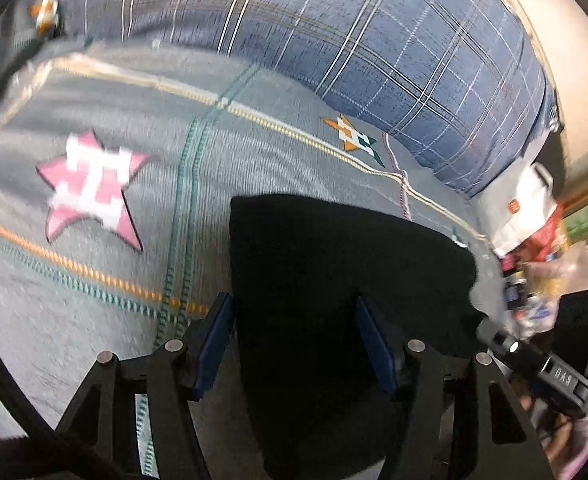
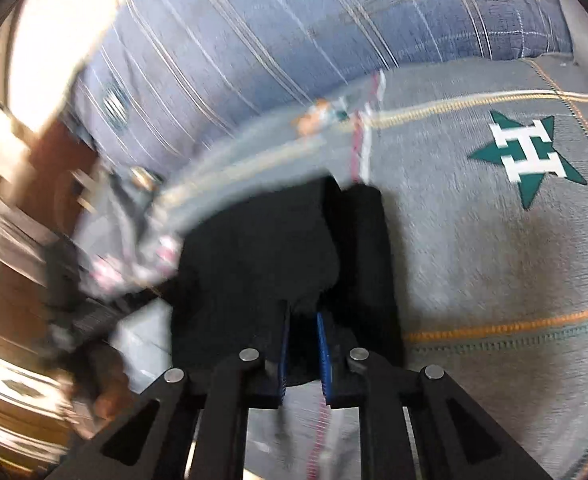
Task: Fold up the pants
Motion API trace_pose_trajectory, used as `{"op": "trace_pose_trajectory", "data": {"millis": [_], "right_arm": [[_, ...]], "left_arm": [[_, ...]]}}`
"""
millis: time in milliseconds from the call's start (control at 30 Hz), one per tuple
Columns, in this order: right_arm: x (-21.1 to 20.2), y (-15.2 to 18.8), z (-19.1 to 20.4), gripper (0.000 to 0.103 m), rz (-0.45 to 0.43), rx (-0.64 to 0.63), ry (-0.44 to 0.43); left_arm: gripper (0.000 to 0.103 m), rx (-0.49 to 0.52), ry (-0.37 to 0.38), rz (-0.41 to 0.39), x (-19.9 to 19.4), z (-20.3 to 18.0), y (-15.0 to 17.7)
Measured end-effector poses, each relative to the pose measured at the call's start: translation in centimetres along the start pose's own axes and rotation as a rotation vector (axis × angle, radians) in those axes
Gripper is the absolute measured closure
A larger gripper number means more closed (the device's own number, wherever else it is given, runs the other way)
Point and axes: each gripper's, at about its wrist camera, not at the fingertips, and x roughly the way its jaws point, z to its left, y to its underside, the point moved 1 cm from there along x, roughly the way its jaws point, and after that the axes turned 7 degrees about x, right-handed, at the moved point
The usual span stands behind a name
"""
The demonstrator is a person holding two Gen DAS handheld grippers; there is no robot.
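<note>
Left wrist view, pink star [image 1: 94, 188] on grey bedspread [image 1: 94, 292], left claw [image 1: 294, 344] spread apart over black pants [image 1: 333, 272], right wrist view, right claw [image 2: 302, 354] clamped on pants [image 2: 262, 248], green star [image 2: 527, 156] right.

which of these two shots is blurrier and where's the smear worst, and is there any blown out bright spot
Right wrist view is blurrier: its left side streaks, smearing the room clutter and the plaid pillow; the green star stays readable. Left wrist view is softer only on the pink star. Blown-out white sits upper left in the right wrist view. Both curve like fisheyes; black pants show no detail.
</note>
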Motion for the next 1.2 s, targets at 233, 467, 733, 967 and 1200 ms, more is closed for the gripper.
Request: {"op": "trace_pose_trajectory", "data": {"millis": [233,467,733,967,1200], "right_arm": [[-1.1,-1.9,-0.1,0.026,-0.104,0.054,-0.002],[3.4,-4.5,-3.5,0.029,0.028,0.174,0.041],[3.7,-2.9,-2.4,0.06,0.054,0.1,0.114],[2.0,-2.6,-0.3,0.076,0.003,0.02,0.09],[-0.1,-3.2,1.9,0.076,-0.094,-0.019,-0.012]], "left_arm": [[0.042,-0.004,0.018,0.008,0.1,-0.1,0.1],[0.043,0.041,-0.058,-0.008,0.5,-1.0,0.4],[0.069,0.13,-0.158,-0.073,-0.3,-2.6,0.6],[0.08,0.157,-0.168,-0.141,-2.0,-2.9,0.2],[0.081,0.195,-0.175,-0.178,-4.2,-4.1,-2.4]]}}
